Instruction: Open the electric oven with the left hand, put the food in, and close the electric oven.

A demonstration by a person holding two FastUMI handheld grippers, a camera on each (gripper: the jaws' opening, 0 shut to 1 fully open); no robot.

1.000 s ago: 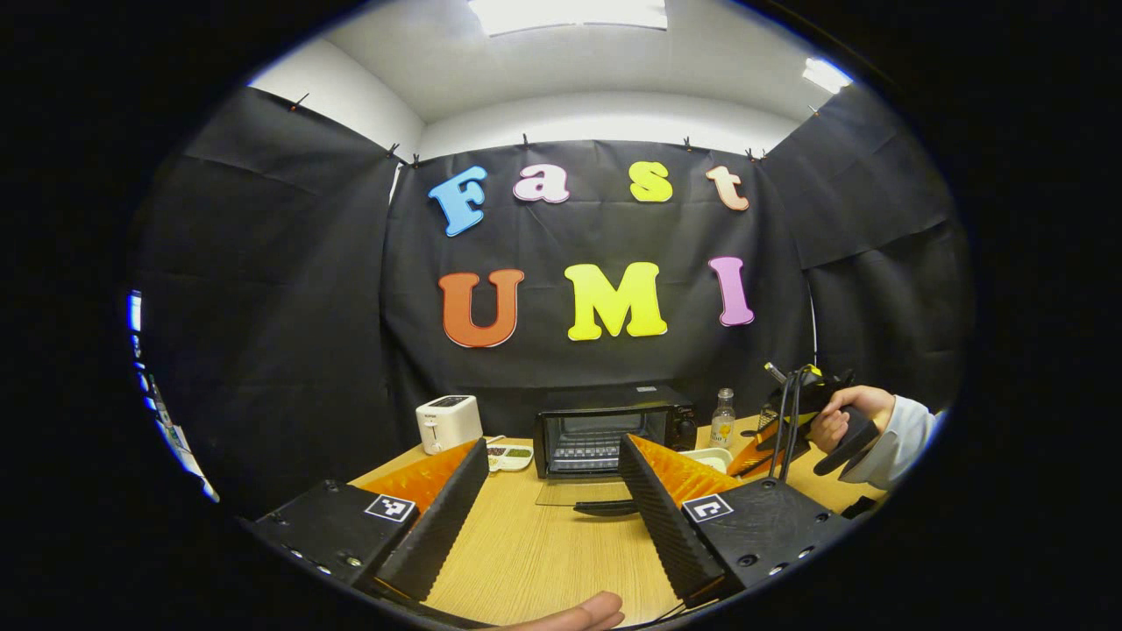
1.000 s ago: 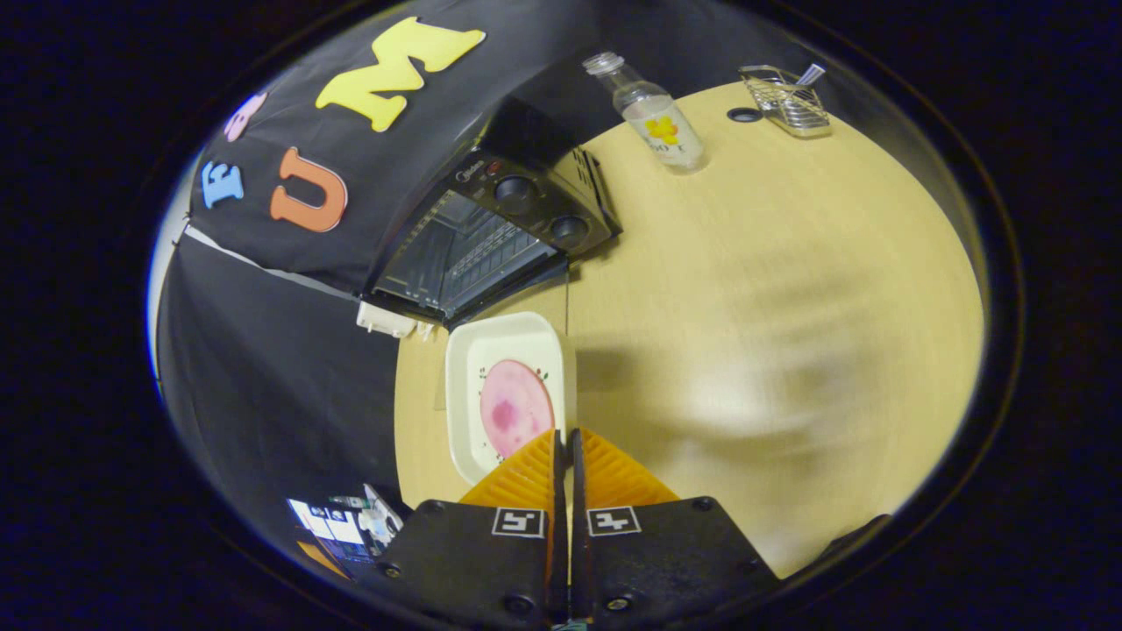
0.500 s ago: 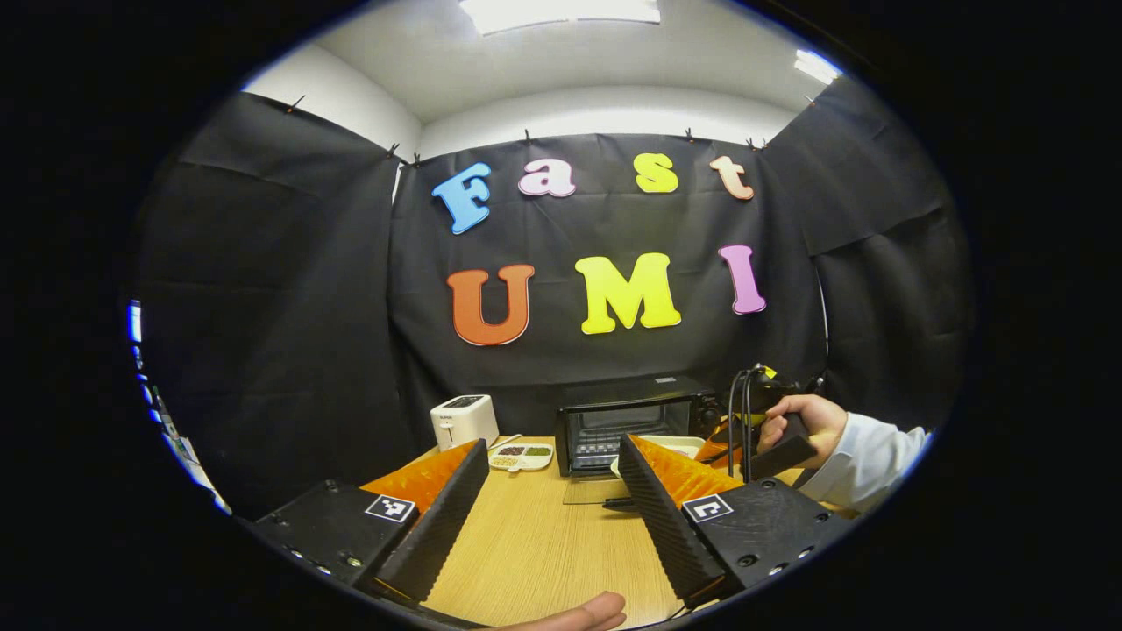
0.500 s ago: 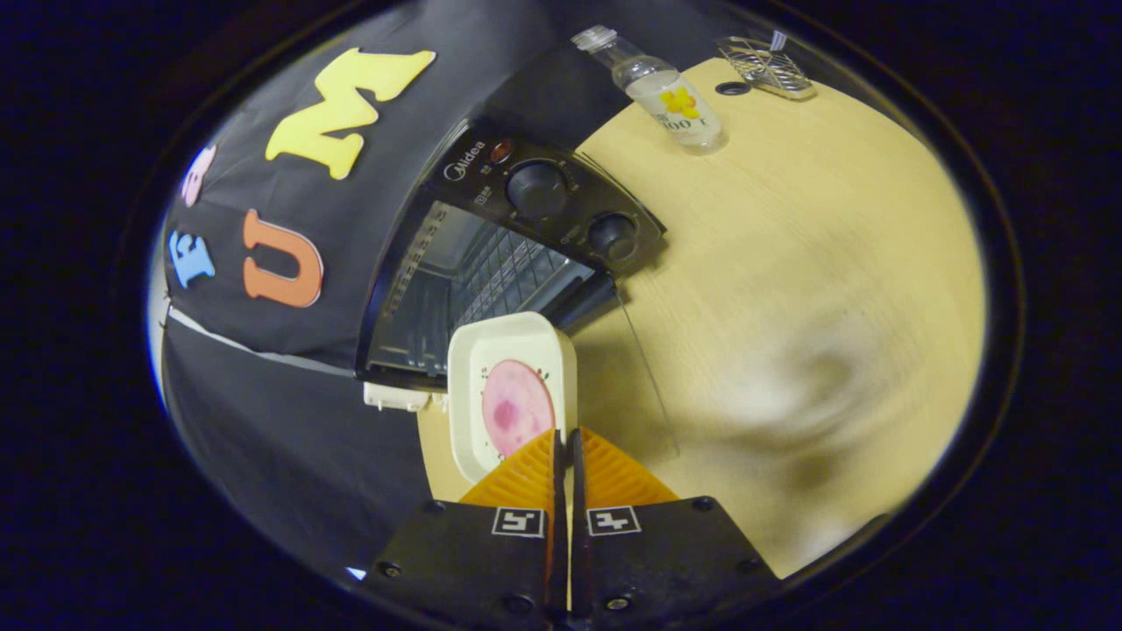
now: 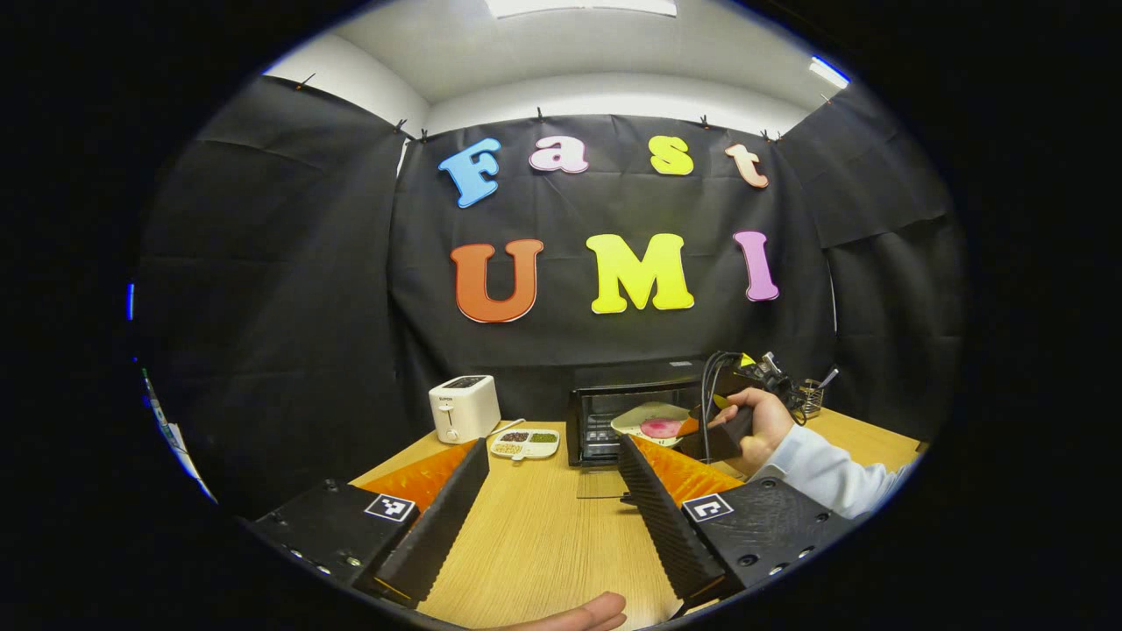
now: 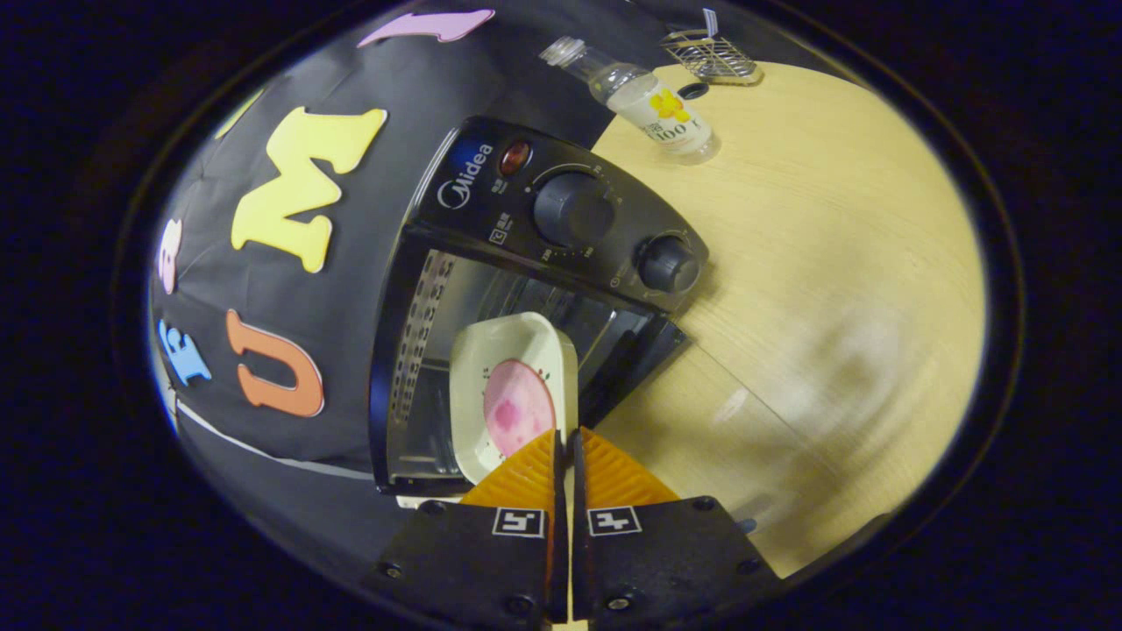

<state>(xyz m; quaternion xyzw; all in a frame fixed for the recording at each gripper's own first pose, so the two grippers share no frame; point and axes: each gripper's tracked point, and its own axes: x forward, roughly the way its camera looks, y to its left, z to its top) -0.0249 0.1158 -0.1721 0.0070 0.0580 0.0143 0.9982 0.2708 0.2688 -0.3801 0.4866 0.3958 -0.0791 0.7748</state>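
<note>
The black electric oven (image 5: 614, 412) stands at the back of the table with its glass door (image 5: 600, 482) folded down flat. My left gripper (image 5: 552, 447) hovers open over the table in front of it, holding nothing. A hand (image 5: 763, 421) holds my right gripper (image 5: 692, 427) at the oven's mouth. In the right gripper view, the right gripper (image 6: 565, 436) is shut on the rim of a white plate (image 6: 500, 350) carrying a pink slice of food (image 6: 513, 407). The plate sits tilted at the open cavity of the oven (image 6: 561, 210), above the lowered door (image 6: 727, 421).
A white toaster (image 5: 462, 407) and a divided dish (image 5: 524, 443) of snacks stand left of the oven. A clear bottle (image 6: 653, 101) and a wire basket (image 6: 710, 57) sit on the wooden table (image 6: 833, 219) to the oven's right. A fingertip (image 5: 578, 612) shows at the bottom edge.
The right gripper has carried the plate from the table beside the oven up to the open cavity. The left gripper has drifted back and slightly left, still open.
</note>
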